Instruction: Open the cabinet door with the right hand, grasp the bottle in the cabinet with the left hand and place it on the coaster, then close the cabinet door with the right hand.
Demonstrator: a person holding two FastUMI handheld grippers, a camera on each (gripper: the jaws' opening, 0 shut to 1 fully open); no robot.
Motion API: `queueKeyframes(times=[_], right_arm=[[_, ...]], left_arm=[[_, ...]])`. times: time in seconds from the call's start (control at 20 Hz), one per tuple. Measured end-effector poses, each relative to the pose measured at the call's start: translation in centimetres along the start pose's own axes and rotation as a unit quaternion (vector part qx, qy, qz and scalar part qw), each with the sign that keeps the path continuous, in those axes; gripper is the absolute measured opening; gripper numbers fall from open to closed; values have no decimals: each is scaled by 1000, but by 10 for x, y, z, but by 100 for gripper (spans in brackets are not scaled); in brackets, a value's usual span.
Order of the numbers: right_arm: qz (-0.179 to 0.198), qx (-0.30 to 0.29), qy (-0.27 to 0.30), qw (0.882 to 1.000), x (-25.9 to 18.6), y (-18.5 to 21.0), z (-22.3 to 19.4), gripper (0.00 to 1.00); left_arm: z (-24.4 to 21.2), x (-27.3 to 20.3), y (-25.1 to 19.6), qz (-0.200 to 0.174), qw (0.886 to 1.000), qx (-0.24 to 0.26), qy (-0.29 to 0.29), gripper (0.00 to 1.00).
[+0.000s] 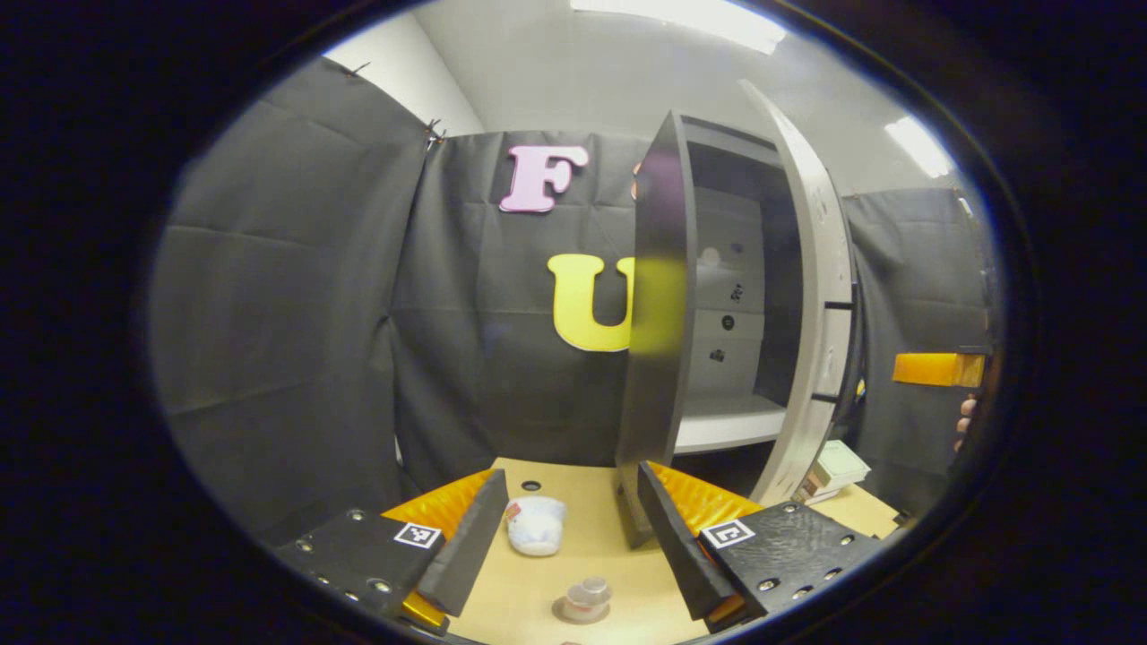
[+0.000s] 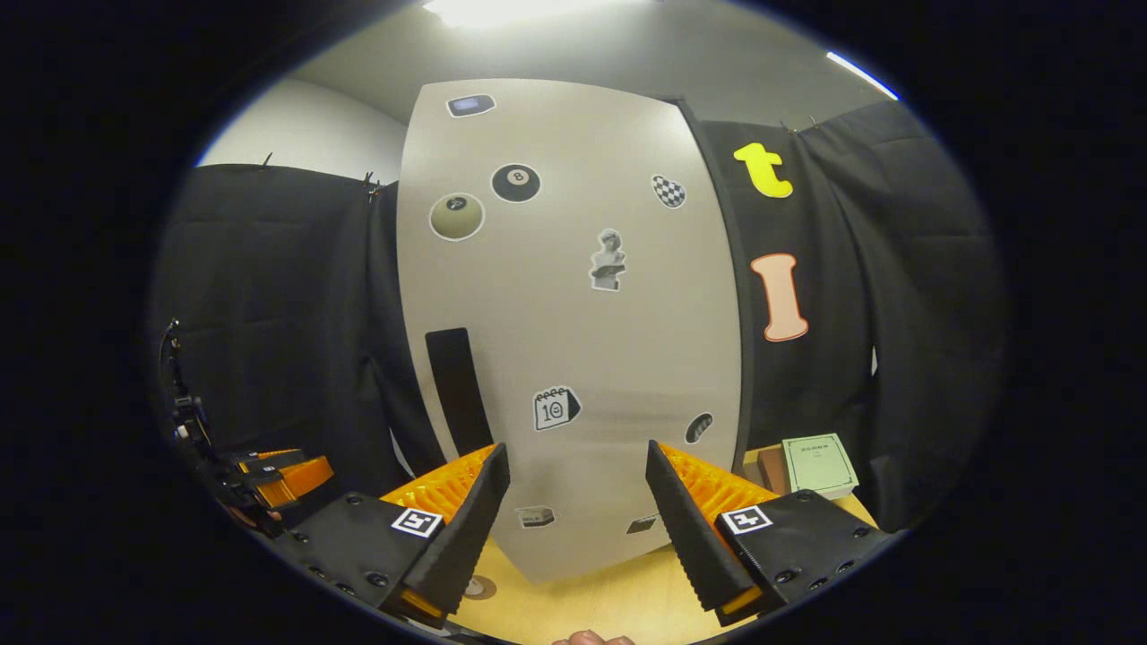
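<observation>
In the left gripper view we look past our left gripper (image 1: 568, 537), its fingers spread apart with nothing between them, at the cabinet (image 1: 659, 296) standing on the wooden table (image 1: 582, 488). The cabinet door (image 1: 811, 296) is swung partly open on the right, leaving a tall gap through which we see a white shelf (image 1: 728, 421) and a pale back panel with small stickers. The cabinet's dark side wall stands edge-on just beyond the gripper's right finger. On the table between the fingers lies a small clear bottle (image 1: 587, 597) standing on a round coaster (image 1: 566, 614) at the near edge, and farther back a white crumpled wrapper or cup (image 1: 536, 525) lies on its side. To the right of the door a stack of small books (image 1: 833, 470) sits on the table, and at the far right edge we see part of the other gripper with fingertips of a hand beside it.

In the right gripper view our right gripper (image 2: 578, 528) is also spread wide, empty, facing the outer face of the door (image 2: 573, 340), which carries a dark vertical handle (image 2: 457, 390) to the left of the gripper's line. Open table lies below the door's lower edge. The books (image 2: 817, 464) sit to the right, black cloth walls all round.
</observation>
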State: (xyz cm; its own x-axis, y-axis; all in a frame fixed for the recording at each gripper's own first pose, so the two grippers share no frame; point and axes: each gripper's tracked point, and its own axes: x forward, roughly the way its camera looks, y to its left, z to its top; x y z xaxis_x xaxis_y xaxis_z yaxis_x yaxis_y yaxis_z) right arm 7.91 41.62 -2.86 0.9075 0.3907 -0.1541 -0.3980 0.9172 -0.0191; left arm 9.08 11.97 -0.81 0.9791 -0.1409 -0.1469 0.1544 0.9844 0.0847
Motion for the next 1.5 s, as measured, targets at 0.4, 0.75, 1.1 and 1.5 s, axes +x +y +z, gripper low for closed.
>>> queueKeyframes(times=[0.4, 0.75, 1.1, 1.5], right_arm=[[-35, 28, 0, 999, -40, -98, 5, 97], [-55, 7, -10, 998, -74, -199, 28, 98], [-55, -4, -26, 998, -94, -259, 45, 98], [-23, 18, -18, 999, -85, -245, 34, 98]], left_arm=[[25, -20, -76, 2, 999, 25, -25, 88], [22, -45, -156, 14, 1000, 12, -13, 88], [15, -59, -223, 44, 999, -15, -12, 87], [28, -65, -235, 55, 998, 25, -16, 88]])
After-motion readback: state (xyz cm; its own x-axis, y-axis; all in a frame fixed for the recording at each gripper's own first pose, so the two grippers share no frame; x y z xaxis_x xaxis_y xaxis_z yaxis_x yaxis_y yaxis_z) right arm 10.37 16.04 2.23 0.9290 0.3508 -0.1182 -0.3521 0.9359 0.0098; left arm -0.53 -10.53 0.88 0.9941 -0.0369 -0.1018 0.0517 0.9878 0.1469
